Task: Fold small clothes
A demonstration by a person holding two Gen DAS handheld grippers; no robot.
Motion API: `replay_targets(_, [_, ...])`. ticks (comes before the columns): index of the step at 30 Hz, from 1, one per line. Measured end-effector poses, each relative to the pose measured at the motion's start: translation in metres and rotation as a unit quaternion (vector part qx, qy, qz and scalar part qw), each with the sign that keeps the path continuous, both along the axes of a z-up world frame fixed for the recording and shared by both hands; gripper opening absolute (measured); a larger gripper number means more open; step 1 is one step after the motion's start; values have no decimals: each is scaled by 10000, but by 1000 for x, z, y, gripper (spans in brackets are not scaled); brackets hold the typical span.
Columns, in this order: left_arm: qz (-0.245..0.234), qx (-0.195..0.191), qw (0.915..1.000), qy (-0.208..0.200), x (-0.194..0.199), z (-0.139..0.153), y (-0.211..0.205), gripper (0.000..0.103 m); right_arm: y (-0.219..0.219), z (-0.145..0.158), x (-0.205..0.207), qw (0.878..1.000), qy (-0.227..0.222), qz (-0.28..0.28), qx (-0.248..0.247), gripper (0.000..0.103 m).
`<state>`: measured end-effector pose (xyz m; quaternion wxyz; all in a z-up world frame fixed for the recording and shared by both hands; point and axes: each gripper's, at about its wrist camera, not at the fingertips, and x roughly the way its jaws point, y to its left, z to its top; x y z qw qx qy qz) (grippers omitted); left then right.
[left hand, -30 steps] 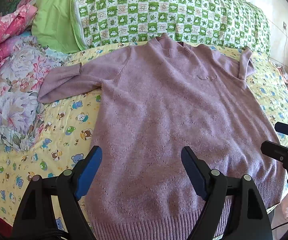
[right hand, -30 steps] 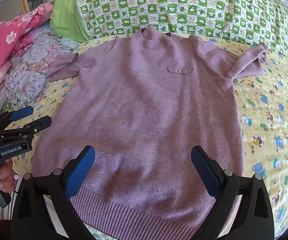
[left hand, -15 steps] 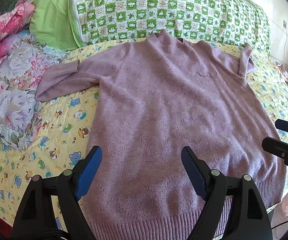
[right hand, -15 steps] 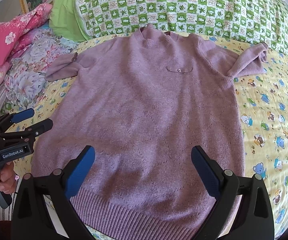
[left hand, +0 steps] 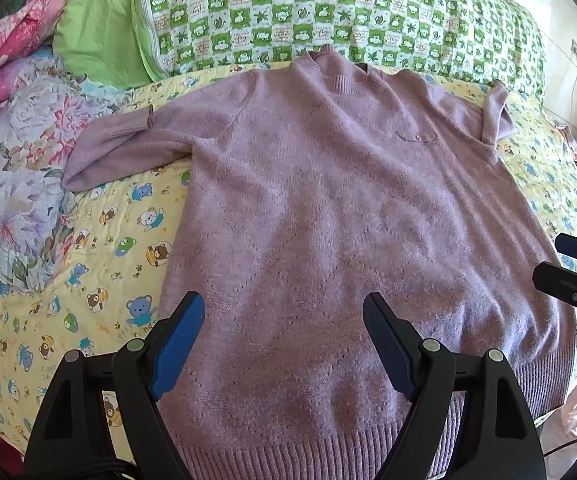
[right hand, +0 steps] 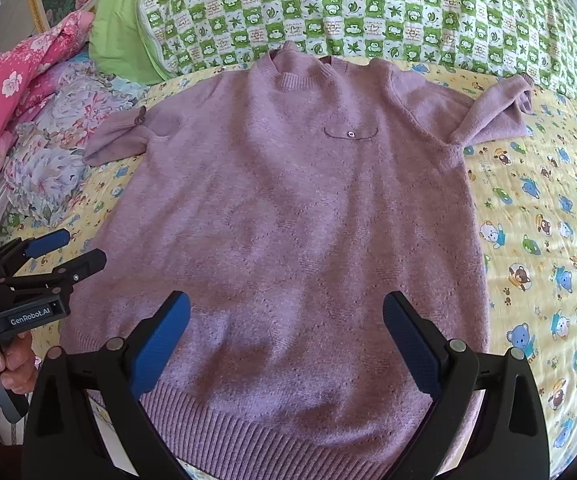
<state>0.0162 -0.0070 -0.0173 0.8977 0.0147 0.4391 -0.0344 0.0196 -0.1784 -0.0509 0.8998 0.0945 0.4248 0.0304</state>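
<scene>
Sweater lies flat, front up, on the cartoon-print bedsheet, nothing folded yet. Collar points away from me toward the green checked pillow, ribbed hem nearest, so the long axis runs straight out from both grippers.

Left gripper is spread wide, holding nothing, hovering over the lower body near the hem. Right gripper is the same: wide apart, empty, above the hem.

Key relation: left sleeve runs out sideways toward the floral quilt, clearly nearer my left hand. Right sleeve angles out on the opposite side, nearer my right. Its cuff looks doubled over, but fisheye distortion makes that hard to confirm.

My call: sleeves in first, each with its own-side gripper, then hem up to collar.
</scene>
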Motion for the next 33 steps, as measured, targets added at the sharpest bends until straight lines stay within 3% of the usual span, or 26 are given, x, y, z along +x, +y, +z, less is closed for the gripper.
replay_targets(10, [33, -77, 9999, 130, 16, -6, -8, 82, -20, -2, 8, 9998, 53, -102, 140, 97])
replay_targets(17, [61, -93, 9998, 188, 46, -4, -15, 82, -61, 0, 24, 9989, 50, -424, 213, 97])
replay_targets(24, [158, -151, 9997, 81, 94, 4, -17, 83, -141, 13, 62, 9951, -139, -952, 234, 97])
replay_targets(33, [368, -213, 9991, 53, 182, 11, -17, 83, -269, 39, 138, 9788, -381, -1952, 495, 95])
